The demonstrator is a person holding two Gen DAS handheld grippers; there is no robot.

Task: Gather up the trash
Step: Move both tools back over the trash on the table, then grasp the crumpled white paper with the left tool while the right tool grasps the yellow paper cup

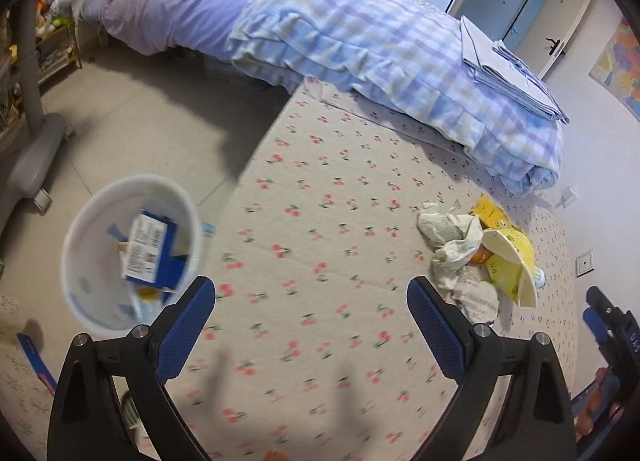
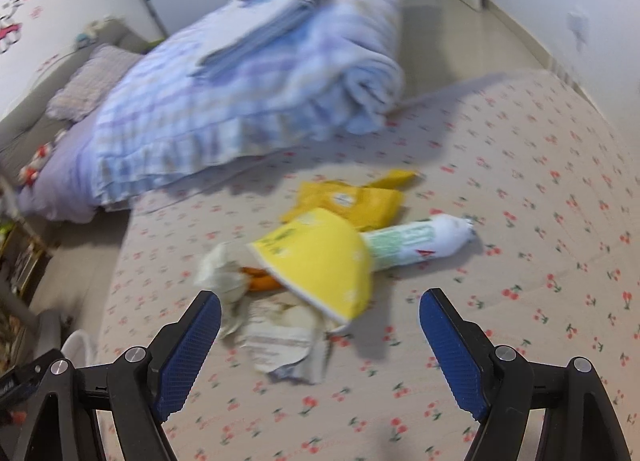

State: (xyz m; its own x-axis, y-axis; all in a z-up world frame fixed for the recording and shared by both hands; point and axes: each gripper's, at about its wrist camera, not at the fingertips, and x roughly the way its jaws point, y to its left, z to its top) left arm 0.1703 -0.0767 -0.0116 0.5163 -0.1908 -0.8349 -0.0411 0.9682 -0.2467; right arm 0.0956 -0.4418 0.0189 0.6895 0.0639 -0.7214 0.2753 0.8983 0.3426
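My left claw (image 1: 311,303) hangs over the cherry-print mat (image 1: 320,221), jaws spread wide, nothing between the blue pads. In the left wrist view, a white bin (image 1: 100,261) sits at about 9 o'clock from the claw, on the floor at the mat's edge; it holds a blue-and-white carton (image 1: 150,251) and other scraps I cannot make out. The trash pile lies at about 2 o'clock: crumpled paper (image 1: 452,245), a yellow paper bowl (image 1: 516,273) tipped on its side, a yellow wrapper (image 1: 490,213) behind it. My right claw (image 2: 320,325) is likewise wide open and empty, pointing down at the same pile. In the right wrist view the yellow paper bowl (image 2: 324,265) sits at 12 o'clock, just beyond the fingertips, mouth toward the left, with something orange (image 2: 262,281) at its rim. The crumpled paper (image 2: 276,337) lies close to the left finger (image 2: 188,353); contact unclear through blur. A white and green tube-shaped pack (image 2: 416,241) lies at 1 o'clock, its end hidden behind the bowl, and the yellow wrapper (image 2: 352,201) is farther back. A folded checked quilt (image 2: 248,101) is on the bed at 11 o'clock.
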